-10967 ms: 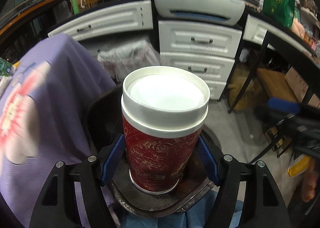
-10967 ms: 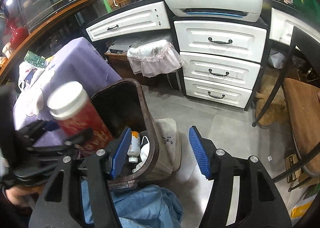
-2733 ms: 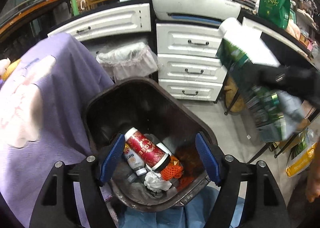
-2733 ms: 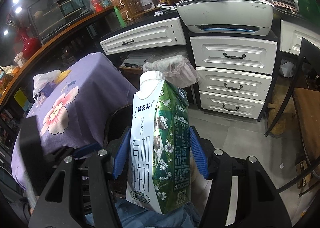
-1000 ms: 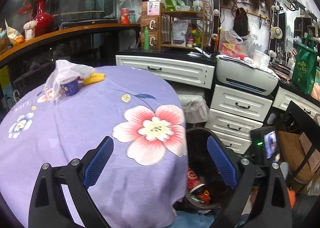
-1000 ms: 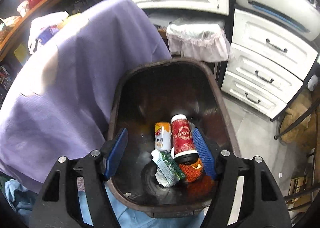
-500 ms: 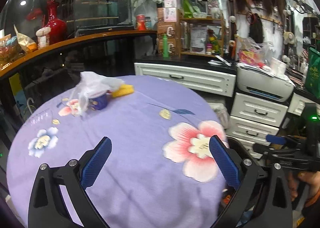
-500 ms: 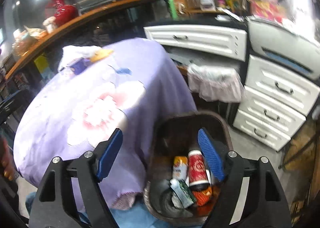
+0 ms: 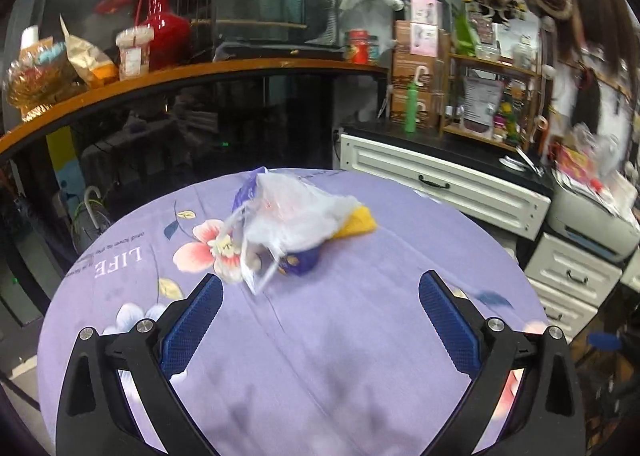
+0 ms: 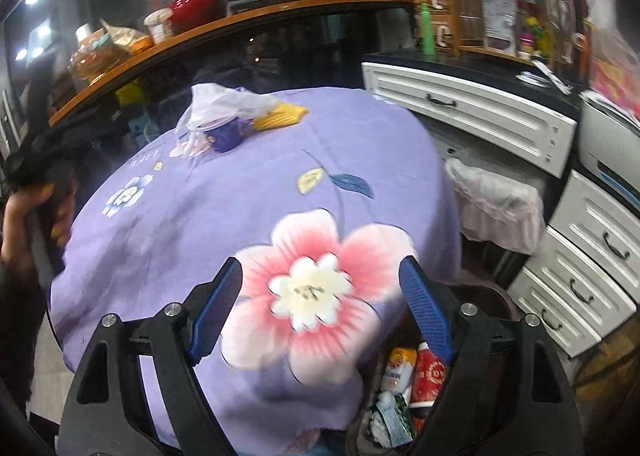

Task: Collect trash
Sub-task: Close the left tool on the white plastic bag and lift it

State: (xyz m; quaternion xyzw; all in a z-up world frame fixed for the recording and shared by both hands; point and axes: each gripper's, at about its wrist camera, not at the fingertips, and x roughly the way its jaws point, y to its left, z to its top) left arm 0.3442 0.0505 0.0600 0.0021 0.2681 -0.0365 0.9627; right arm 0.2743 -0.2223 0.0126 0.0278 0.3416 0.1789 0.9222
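Purple flowered tabletop (image 9: 320, 356) bears a crumpled white plastic bag (image 9: 292, 222) over a purple cup (image 9: 302, 262); left hand-held gripper (image 9: 320, 310), gaping empty, should advance onto it; right hand-held gripper (image 10: 320, 306) gapes empty too.

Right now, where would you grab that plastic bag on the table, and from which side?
Probably the bunched upper bulk of the plastic bag, from above and the near side, where the open left gripper faces it. It lies crumpled over a purple cup with thin loose handles, so the thick folds should give the pads most hold.
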